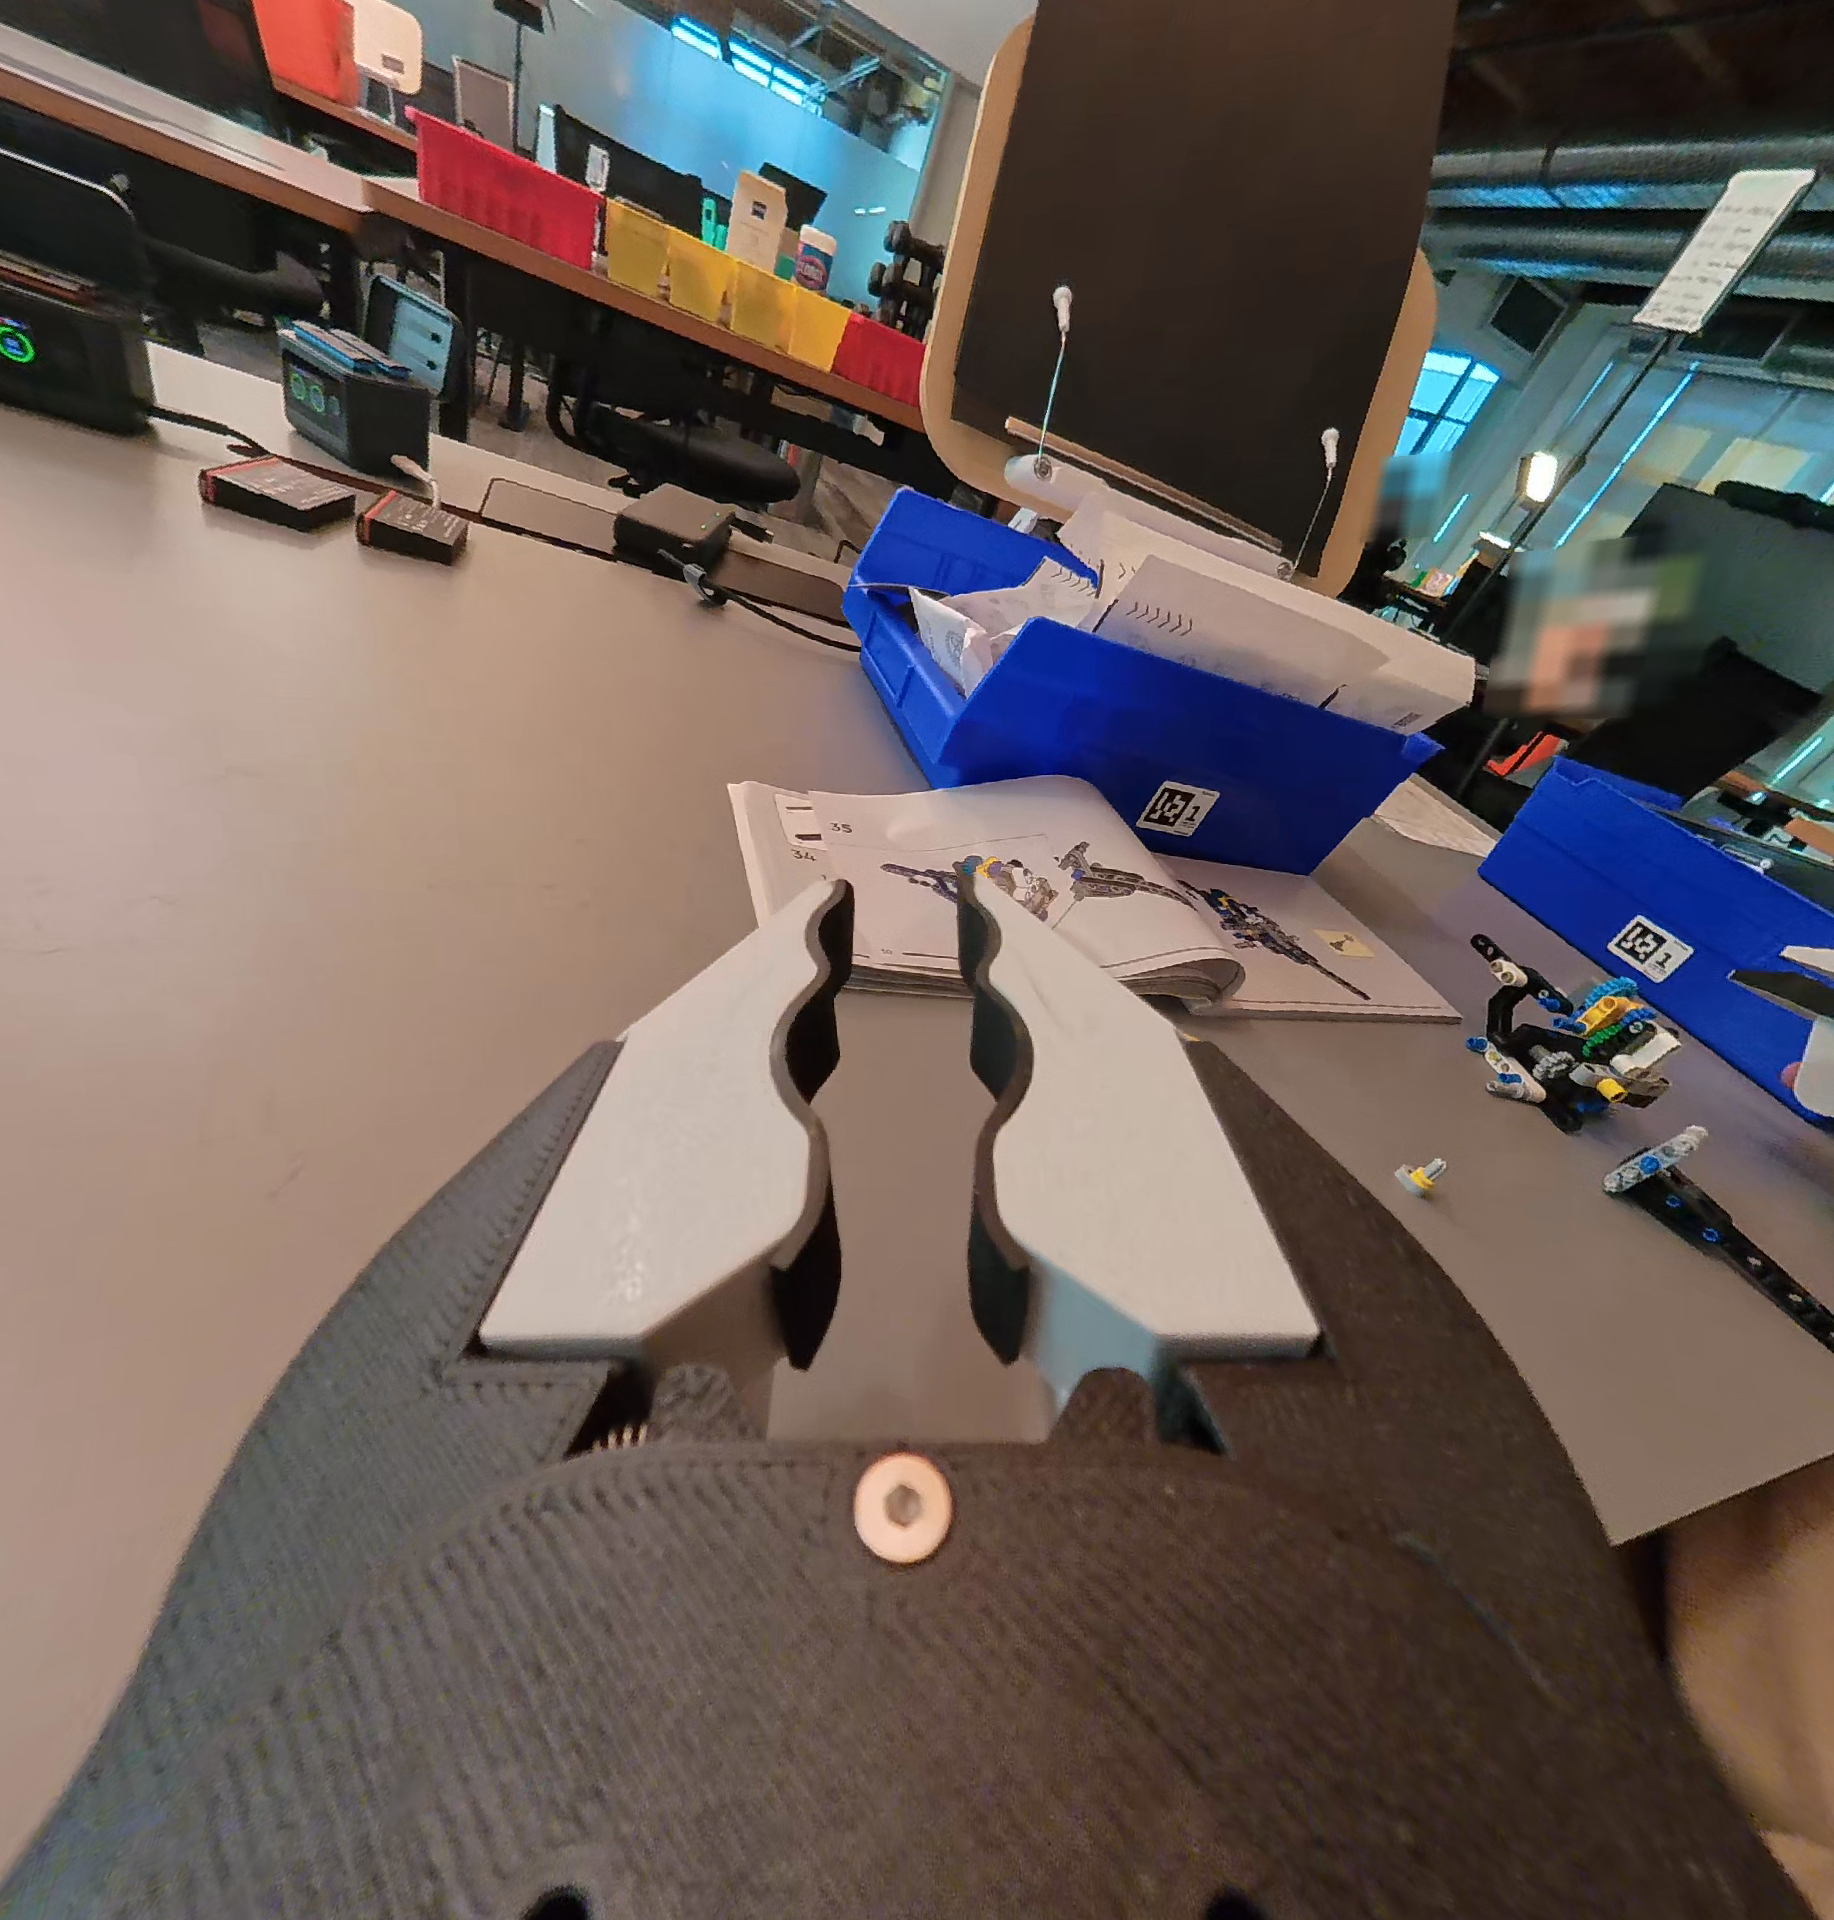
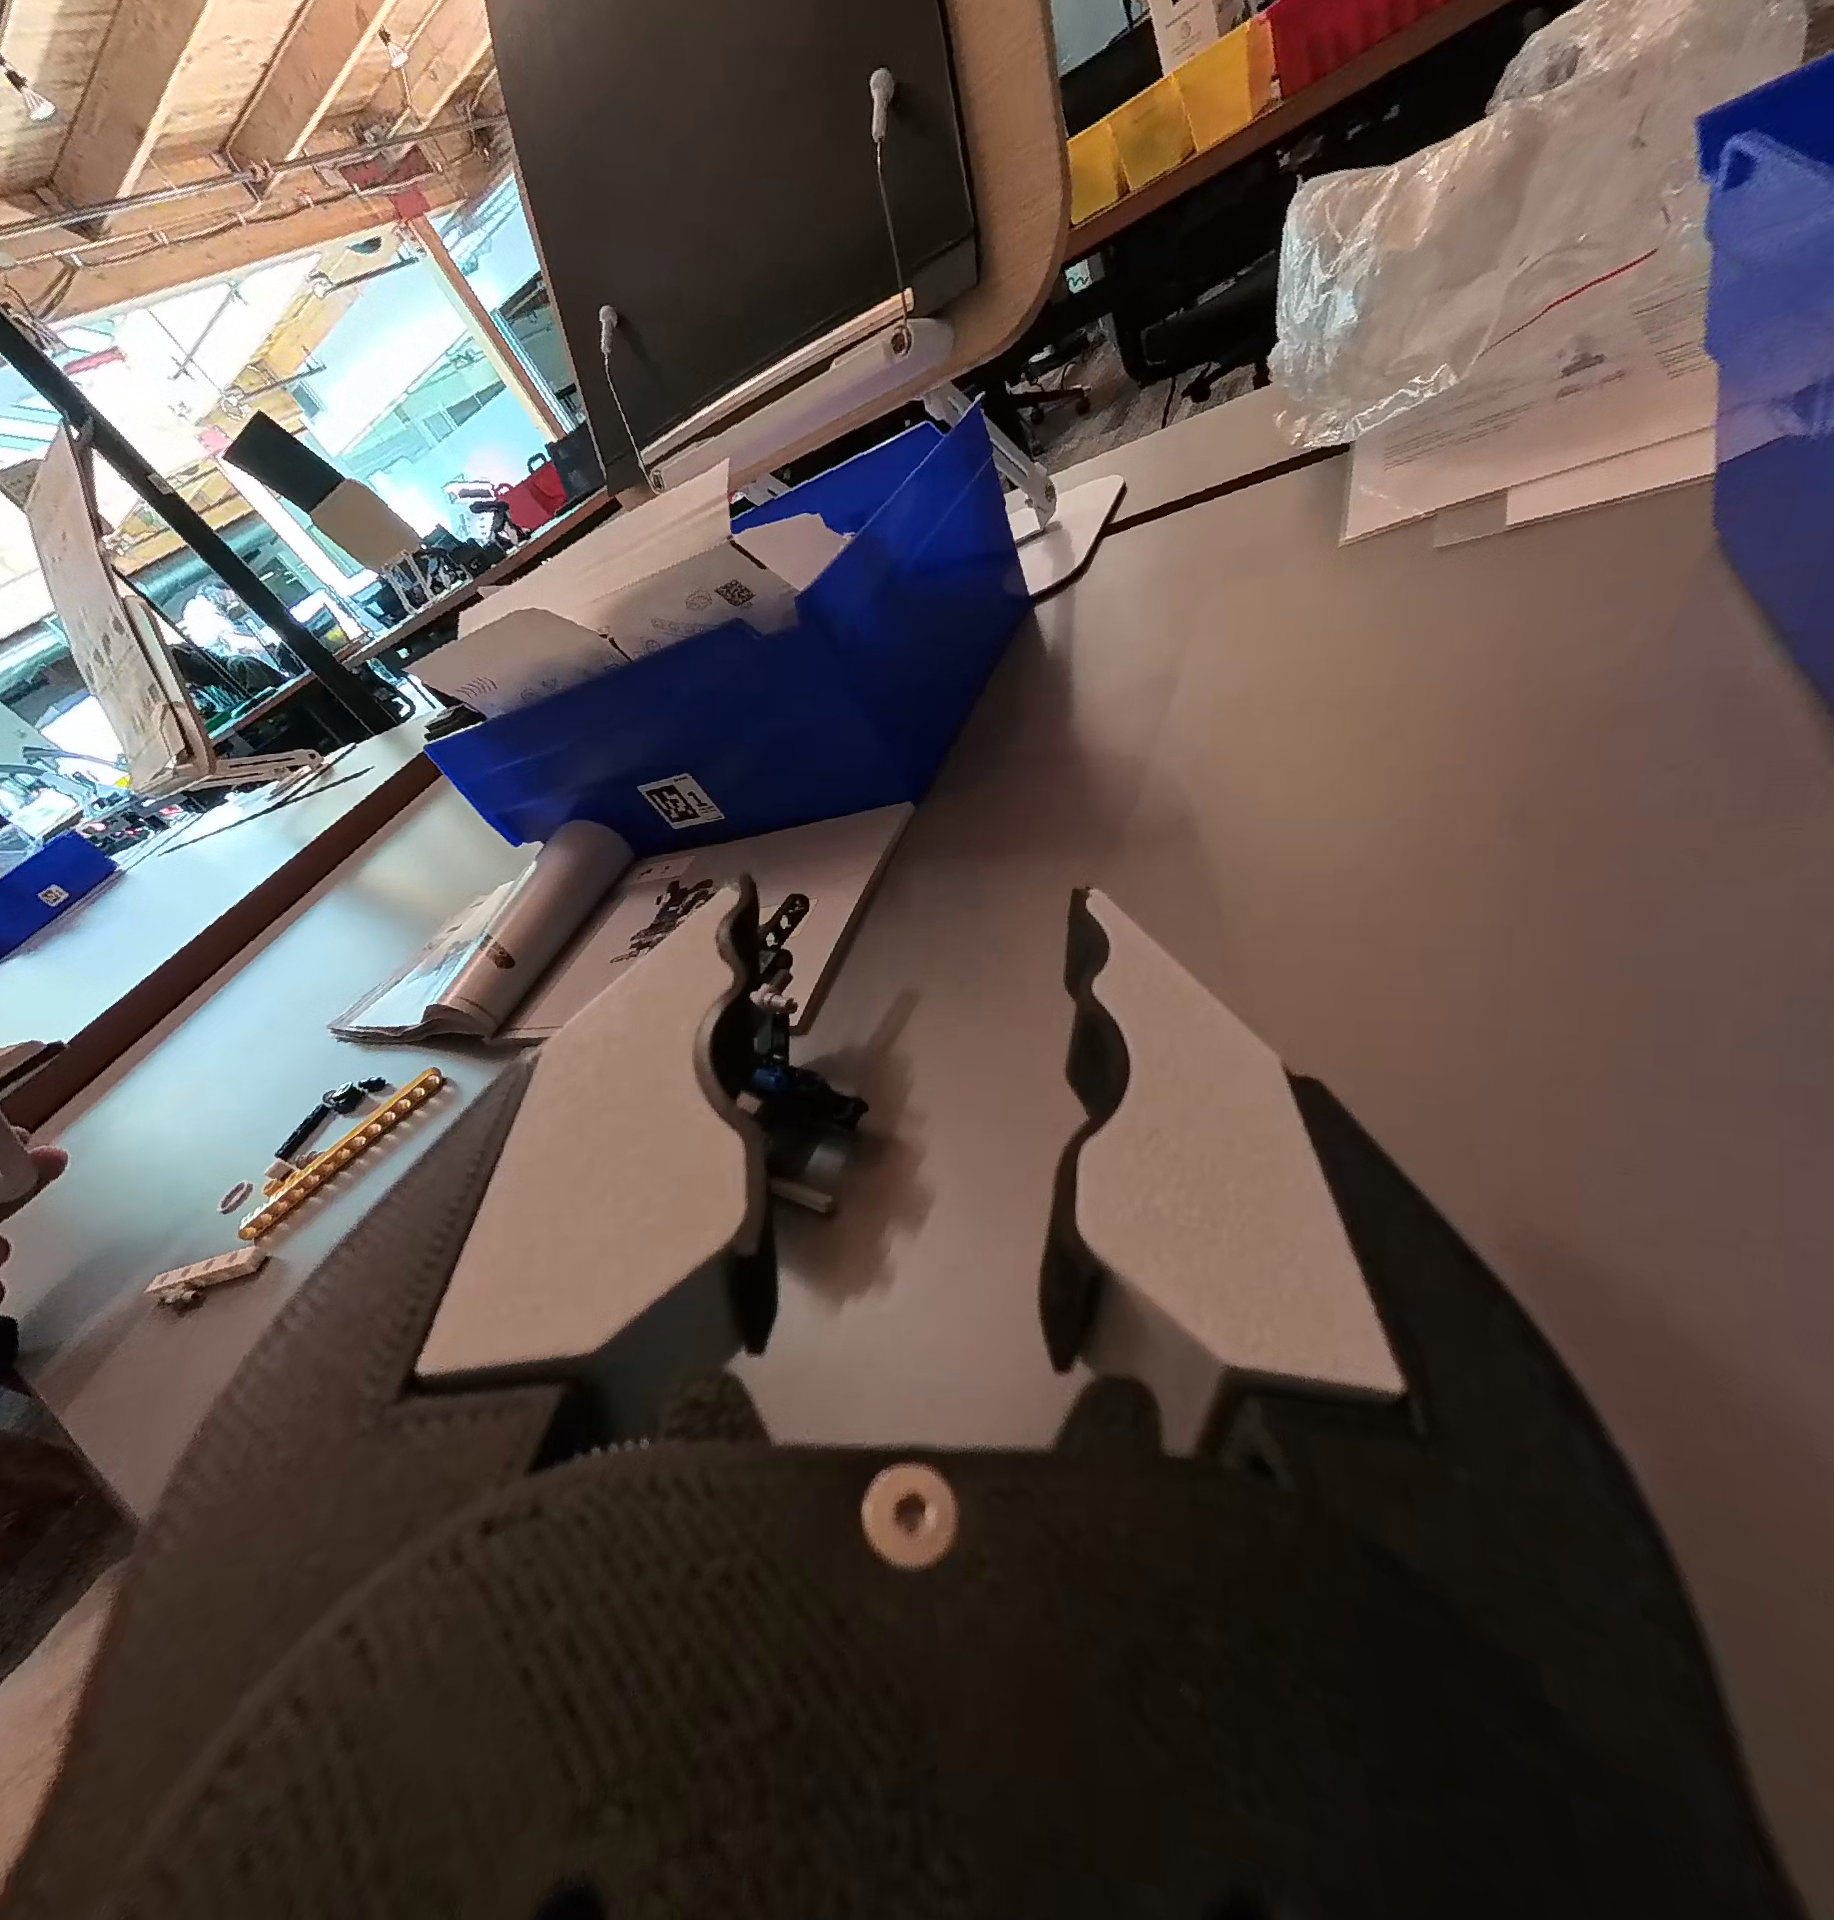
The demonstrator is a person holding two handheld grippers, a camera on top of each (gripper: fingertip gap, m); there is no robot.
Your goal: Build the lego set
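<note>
My left gripper (image 1: 902, 914) hangs low over the grey table (image 1: 321, 831) with its jaws parted by a narrow gap and nothing between them. Straight past its fingertips lies the open instruction booklet (image 1: 1079, 904), flat on the table, and beyond that a blue bin (image 1: 1152, 727) stuffed with white paper packaging. Off to the right of these jaws sits the partly built lego assembly (image 1: 1562, 1044), a dark cluster with yellow, blue and white pieces; one black arm of it sticks up and leans back toward the far side of the table. Nearer than it and still to the right lies a long black beam (image 1: 1744, 1257) with a grey piece at its far end, its long axis running from that end back toward me and to the right, and a small yellow-and-grey pin (image 1: 1420, 1176) rests apart from both, nearer my jaws. My right gripper (image 2: 902, 904) has its jaws spread wide and holds nothing. The lego assembly (image 2: 793, 1081) sits on the table between them, close against the inner side of the left finger and partly hidden behind it, its black arm pointing away from me toward the booklet (image 2: 539, 966). Well to the left of these jaws a yellow holed beam (image 2: 347, 1153) lies flat, its long axis slanting from near-left to far-right, with a few small pieces I cannot identify beside it.
</note>
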